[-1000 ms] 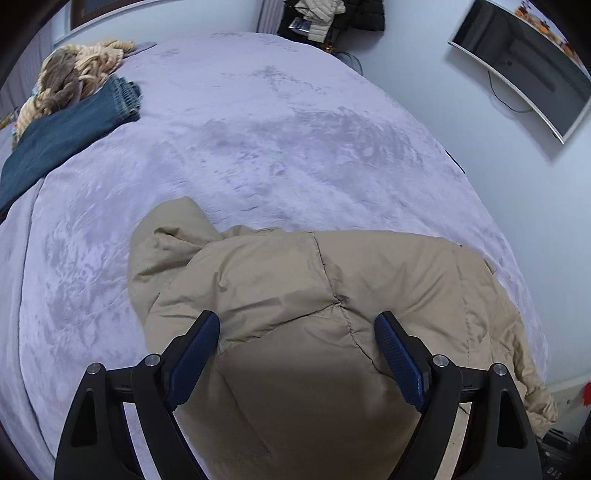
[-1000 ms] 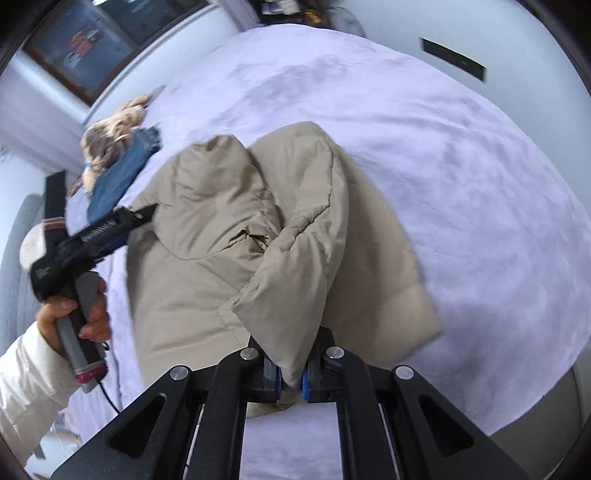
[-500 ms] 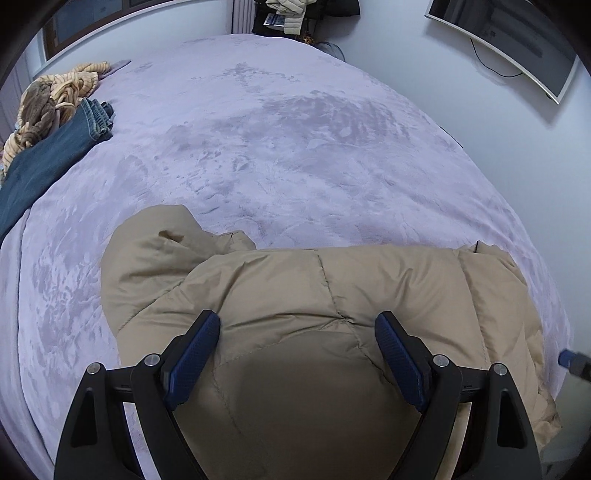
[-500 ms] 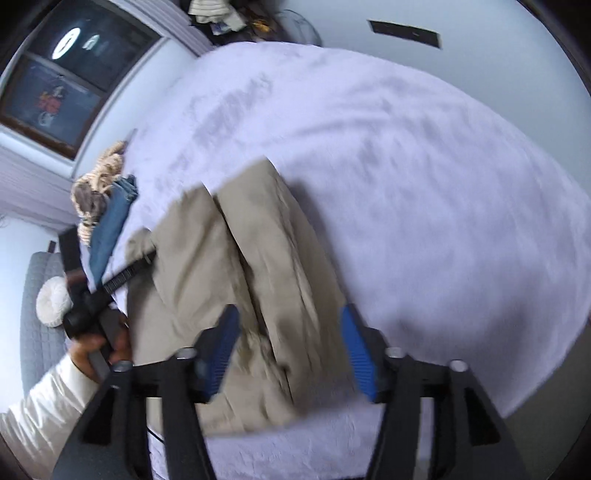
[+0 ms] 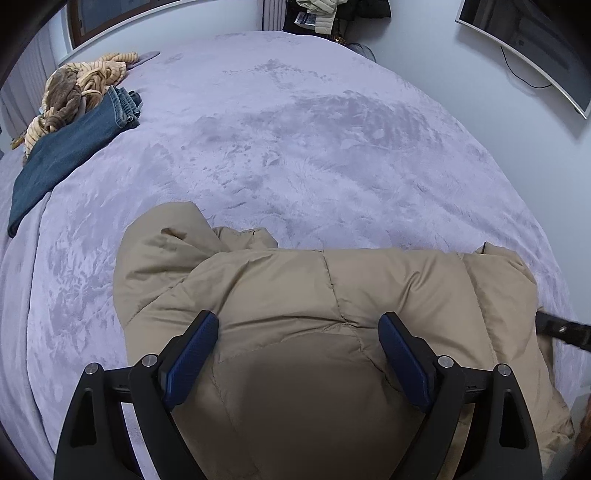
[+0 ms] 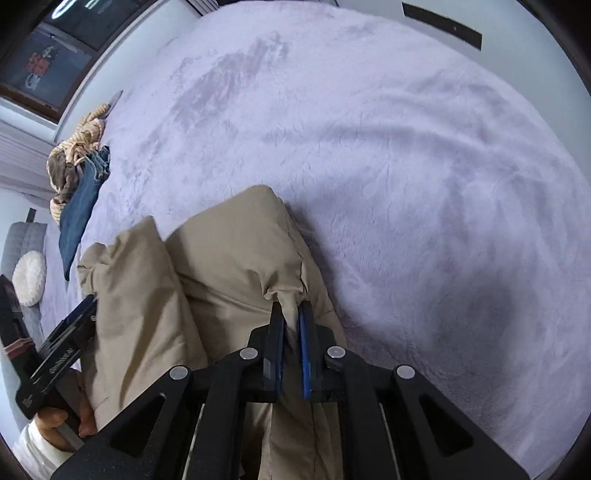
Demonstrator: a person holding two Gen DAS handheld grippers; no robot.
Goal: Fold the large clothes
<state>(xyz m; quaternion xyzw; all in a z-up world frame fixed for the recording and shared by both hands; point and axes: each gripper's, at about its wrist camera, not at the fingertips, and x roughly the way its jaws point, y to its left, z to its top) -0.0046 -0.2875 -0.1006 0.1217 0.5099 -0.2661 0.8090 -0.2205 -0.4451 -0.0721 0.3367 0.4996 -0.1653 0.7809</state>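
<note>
A tan puffer jacket (image 5: 332, 295) lies partly folded at the near edge of a lavender bed (image 5: 295, 129). My left gripper (image 5: 297, 332) is open just above the jacket's middle, its blue pads apart, holding nothing. My right gripper (image 6: 291, 314) is shut on a pinch of the jacket's edge (image 6: 284, 291) on the jacket's right side. The jacket (image 6: 221, 266) shows in the right wrist view as two long padded folds. The left gripper (image 6: 70, 343) and the hand holding it show at the left of that view.
Folded blue jeans (image 5: 74, 147) and a brown and yellow striped garment (image 5: 74, 88) lie at the bed's far left. A monitor (image 5: 535, 48) hangs on the right wall. Clothes are piled beyond the bed's far end (image 5: 325, 14). A white round cushion (image 6: 29, 277) lies left of the bed.
The right gripper let go of the jacket's fold, opened, then shut again on the jacket's right edge. The left gripper stayed open over the jacket and drifted slightly.
</note>
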